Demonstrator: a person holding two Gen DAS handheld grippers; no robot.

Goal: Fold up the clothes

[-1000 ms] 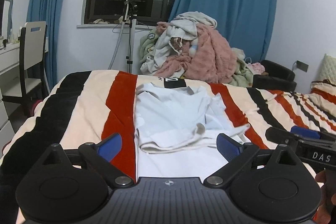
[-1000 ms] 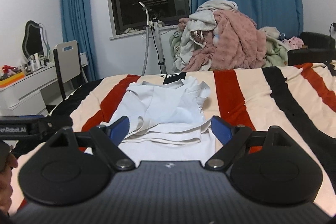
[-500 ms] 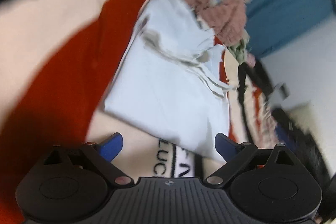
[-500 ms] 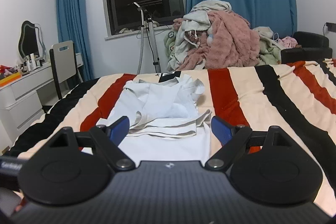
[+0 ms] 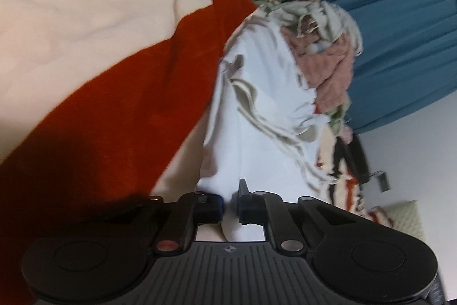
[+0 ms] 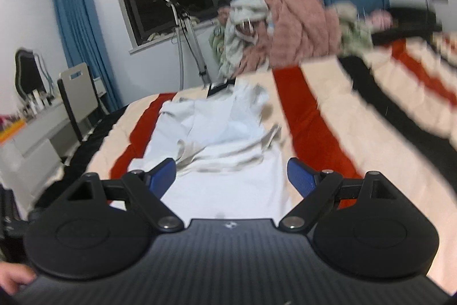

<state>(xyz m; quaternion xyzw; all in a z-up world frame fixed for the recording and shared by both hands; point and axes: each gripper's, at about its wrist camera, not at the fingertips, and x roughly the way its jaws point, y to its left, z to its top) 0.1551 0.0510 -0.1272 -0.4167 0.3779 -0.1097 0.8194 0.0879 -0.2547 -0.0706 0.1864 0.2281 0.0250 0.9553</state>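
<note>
Between your left fingers: the left gripper (image 5: 230, 207) has its jaws closing, nearly together, with the near hem of the white garment (image 5: 257, 116) caught in the narrow gap; the blue pads (image 5: 245, 205) appear to press on the cloth.
Left wrist attitude: rolled hard over, pointing down at the bed, so the bedding runs diagonally through that view.
Between your right fingers: the right gripper (image 6: 230, 176) stands wide apart and holds nothing; its blue pads (image 6: 300, 176) hover above the garment's near edge without touching it, as far as can be told.
Garment position: the white garment (image 6: 225, 150) lies lengthwise on the striped blanket (image 6: 320, 127), on the cream band between two red stripes, near end flat, far end rumpled with sleeves bunched.
Beyond the garment: a heap of unsorted clothes (image 6: 288, 30) sits at the far edge of the bed, well apart from your grippers.
Step in hand: taking the first grip on the near hem, left corner side.
Next move calls for: bring your right gripper down onto the opposite side of that hem and close it there, so both corners lift together.
Caution: confirm the left pinch holds all layers you intend before lifting.
</note>
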